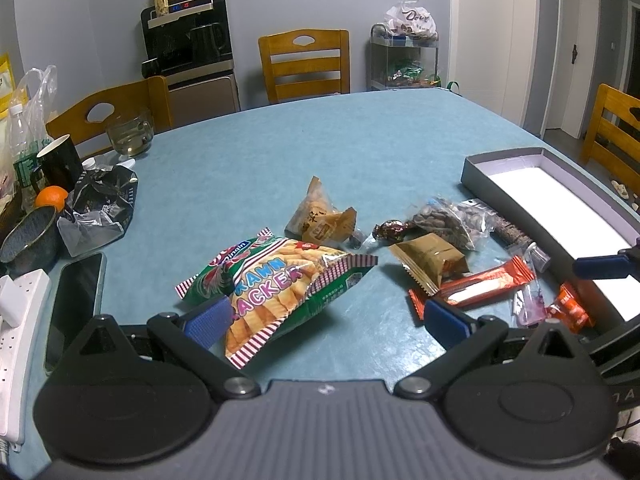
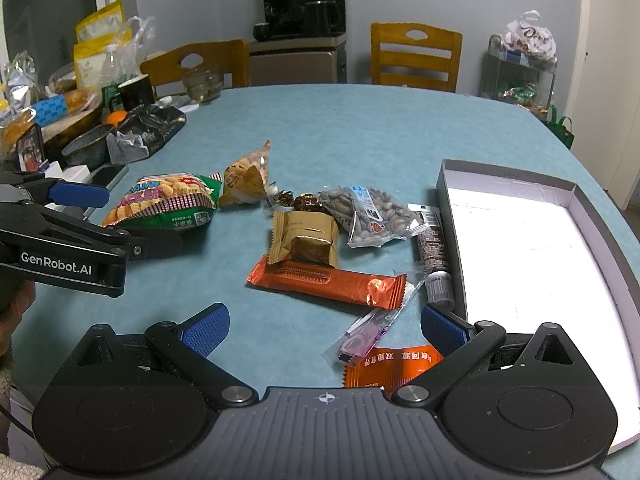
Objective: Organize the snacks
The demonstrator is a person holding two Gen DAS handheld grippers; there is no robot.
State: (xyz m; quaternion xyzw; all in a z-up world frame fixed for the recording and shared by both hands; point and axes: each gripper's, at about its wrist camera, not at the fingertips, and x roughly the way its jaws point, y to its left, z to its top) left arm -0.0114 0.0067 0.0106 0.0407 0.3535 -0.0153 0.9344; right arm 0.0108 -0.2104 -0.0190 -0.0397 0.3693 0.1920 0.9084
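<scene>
Prawn cracker bag (image 1: 276, 280) lies between the spread left hand-held gripper (image 1: 324, 322); right hand-held gripper (image 2: 324, 330) spread, empty.

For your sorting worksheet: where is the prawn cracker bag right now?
In both views the prawn cracker bag lies on the table's left side, beside the tan snack packet, between the left claw's open fingers.

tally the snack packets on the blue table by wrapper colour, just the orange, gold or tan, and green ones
orange: 2, the long orange foil bar and the flat orange sachet
gold or tan: 2, the gold-brown square packet and the tan pastry packet
green: 1, the green striped prawn cracker bag
total: 5
</scene>
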